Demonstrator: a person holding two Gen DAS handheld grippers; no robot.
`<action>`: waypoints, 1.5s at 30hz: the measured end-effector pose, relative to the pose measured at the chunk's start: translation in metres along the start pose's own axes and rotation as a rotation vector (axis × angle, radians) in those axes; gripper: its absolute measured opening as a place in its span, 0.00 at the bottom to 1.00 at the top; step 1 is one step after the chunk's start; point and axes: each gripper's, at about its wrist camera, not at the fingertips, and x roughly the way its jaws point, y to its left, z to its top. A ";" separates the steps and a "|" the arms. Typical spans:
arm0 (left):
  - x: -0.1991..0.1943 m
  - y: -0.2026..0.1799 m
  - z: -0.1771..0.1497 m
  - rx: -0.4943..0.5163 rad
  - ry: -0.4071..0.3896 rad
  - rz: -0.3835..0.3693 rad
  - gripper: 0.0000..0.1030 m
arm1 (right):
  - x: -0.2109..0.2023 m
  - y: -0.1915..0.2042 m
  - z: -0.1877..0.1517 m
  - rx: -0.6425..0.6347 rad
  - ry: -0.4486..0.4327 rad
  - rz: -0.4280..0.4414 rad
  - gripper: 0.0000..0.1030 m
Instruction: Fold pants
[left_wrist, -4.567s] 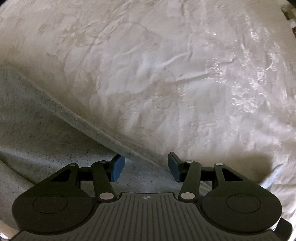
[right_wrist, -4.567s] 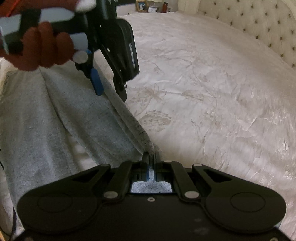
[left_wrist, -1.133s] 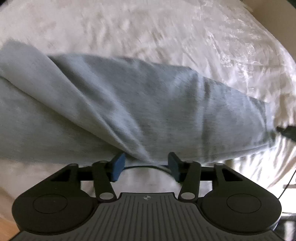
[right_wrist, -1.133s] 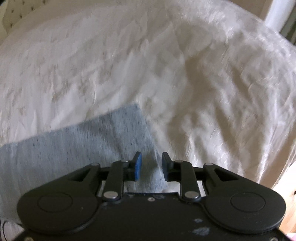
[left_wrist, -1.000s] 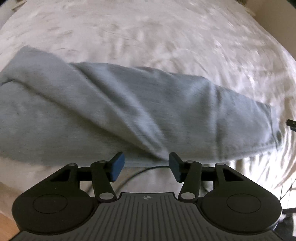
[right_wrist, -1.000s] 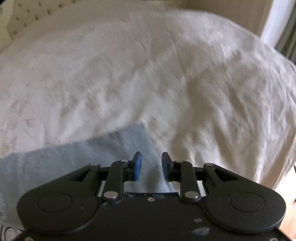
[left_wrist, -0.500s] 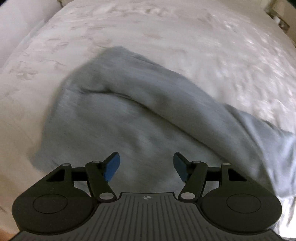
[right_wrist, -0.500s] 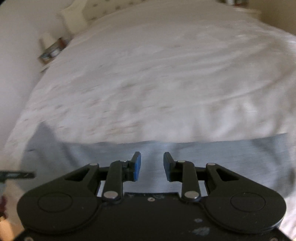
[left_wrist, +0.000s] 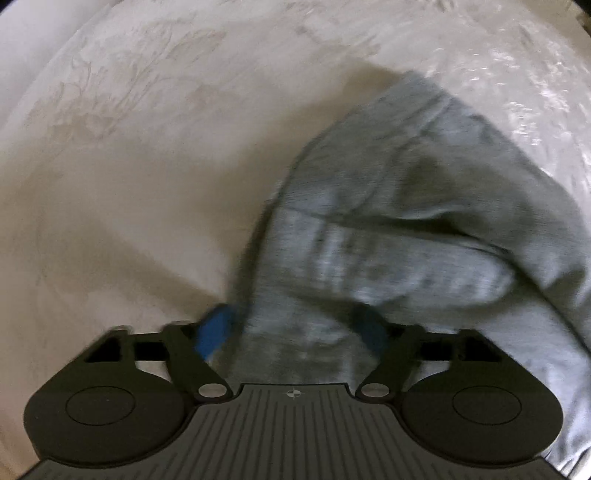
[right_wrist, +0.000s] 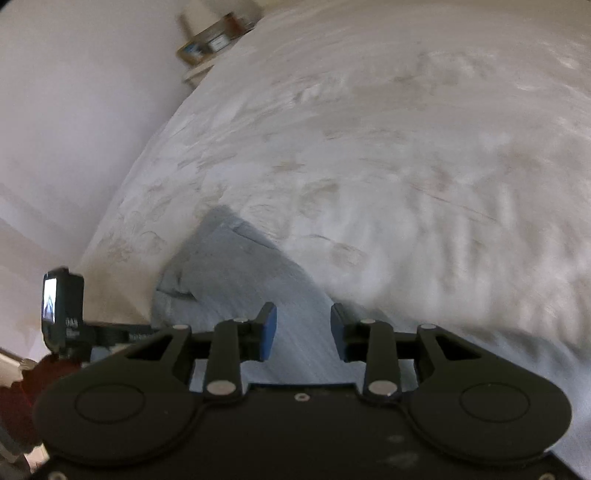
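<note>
Cream floral bedspread (left_wrist: 155, 177) covers the whole bed under both cameras, with a pale wall and a small shelf at the far edge in the right view. The left tool (left_wrist: 291, 330) has just been opening and now stands wide, pointing steeply down at one end of the grey knit pants (left_wrist: 406, 221); its blue pads flank the cloth without pressing it. A second ago this tool looked across the long folded strip from the side, so both hands have swung round to the ends. The right tool (right_wrist: 303, 330) has also been opening, to a moderate gap, with grey fabric beneath and nothing pinched. From there the pants run away as a narrow band toward the bed's left edge, where the left tool's body shows. Lengthwise fold appears done; gripping the ends for a crosswise fold likely comes next.
</note>
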 end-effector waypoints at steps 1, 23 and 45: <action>0.004 0.006 0.002 -0.020 0.012 -0.018 0.92 | 0.015 0.003 0.008 -0.003 0.012 0.011 0.35; 0.026 0.011 0.045 -0.021 -0.003 -0.073 1.00 | 0.168 0.030 0.086 -0.051 0.275 0.258 0.11; -0.083 0.057 0.015 -0.120 -0.281 -0.024 0.94 | 0.111 0.199 -0.099 -0.592 0.302 0.244 0.10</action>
